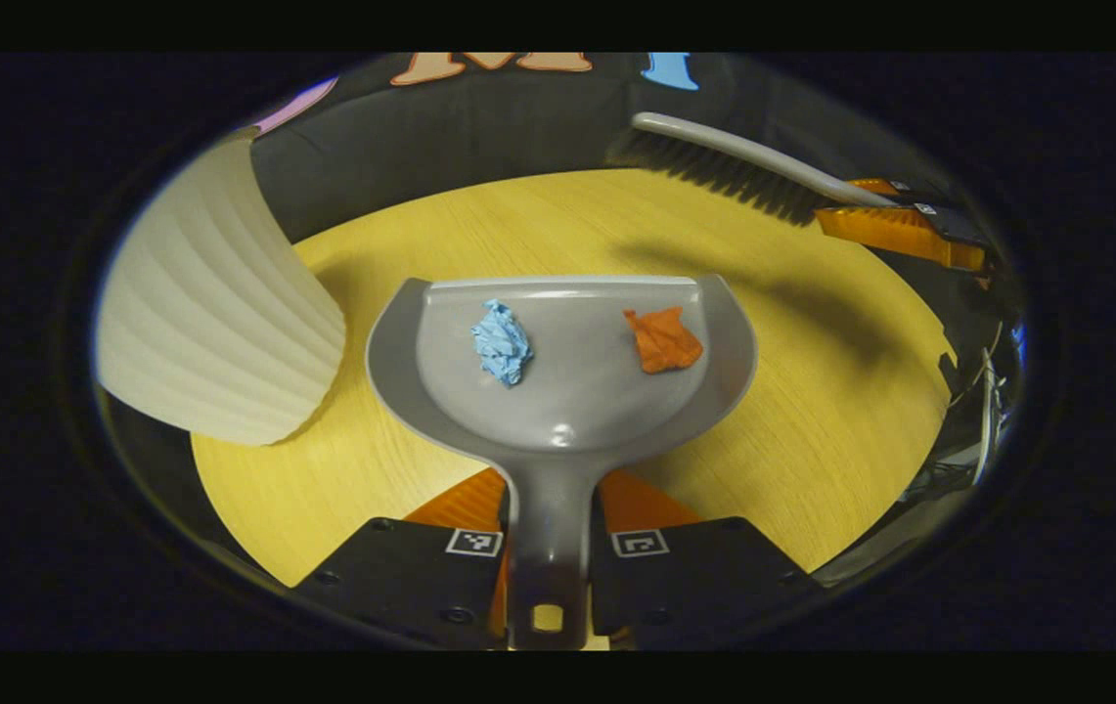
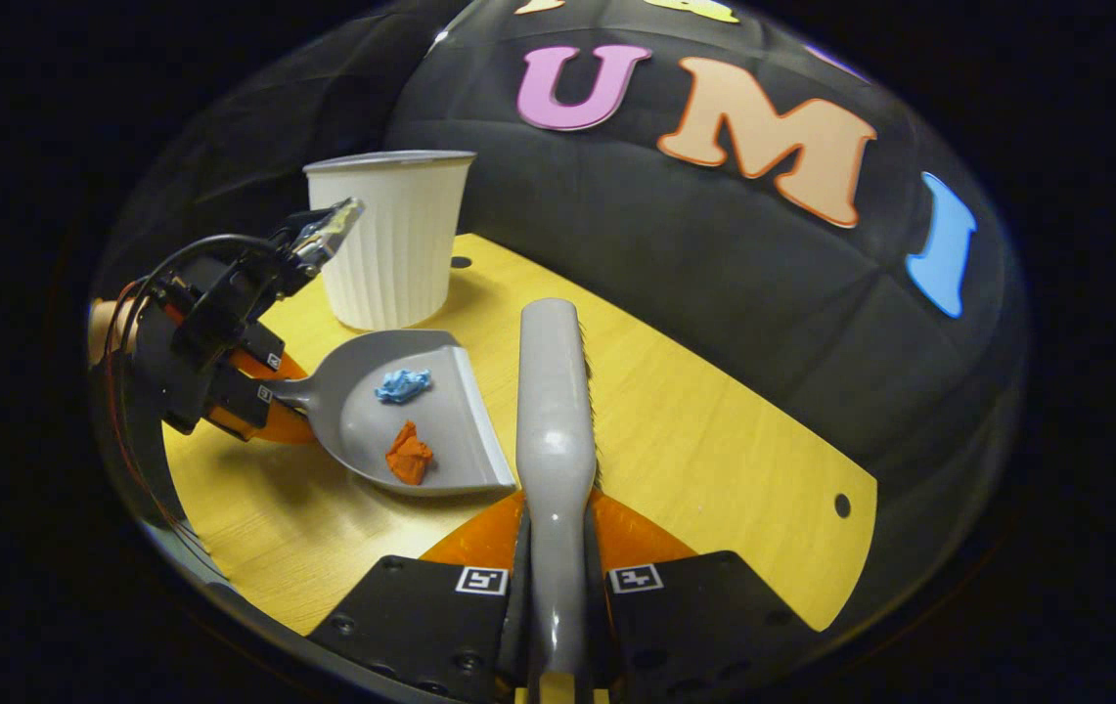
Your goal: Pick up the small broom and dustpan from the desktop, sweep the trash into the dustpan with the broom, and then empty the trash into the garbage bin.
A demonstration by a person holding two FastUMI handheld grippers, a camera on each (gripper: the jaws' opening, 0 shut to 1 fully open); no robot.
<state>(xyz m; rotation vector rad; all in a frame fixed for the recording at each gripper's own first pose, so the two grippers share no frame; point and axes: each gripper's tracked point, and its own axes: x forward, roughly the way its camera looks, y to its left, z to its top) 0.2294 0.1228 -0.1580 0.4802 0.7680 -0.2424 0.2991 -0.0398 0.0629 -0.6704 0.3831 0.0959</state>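
Note:
A grey dustpan [image 1: 567,362] is held out over the wooden desktop [image 1: 812,391], its handle clamped in my left gripper [image 1: 551,518], which is shut on it. Inside the pan lie a crumpled blue paper ball [image 1: 502,341] and an orange paper scrap [image 1: 661,339]. In the right gripper view the same dustpan [image 2: 401,420] sits left of the grey broom [image 2: 553,411], whose handle is clamped in my right gripper [image 2: 555,533], shut on it. The broom [image 1: 743,166] hangs above the desktop's far right in the left gripper view, bristles down.
A white ribbed garbage bin [image 1: 215,313] stands at the desktop's left, close to the dustpan's left rim; it appears as a bin [image 2: 391,244] behind the pan in the right gripper view. The black cloth wall rises behind the desktop's far edge.

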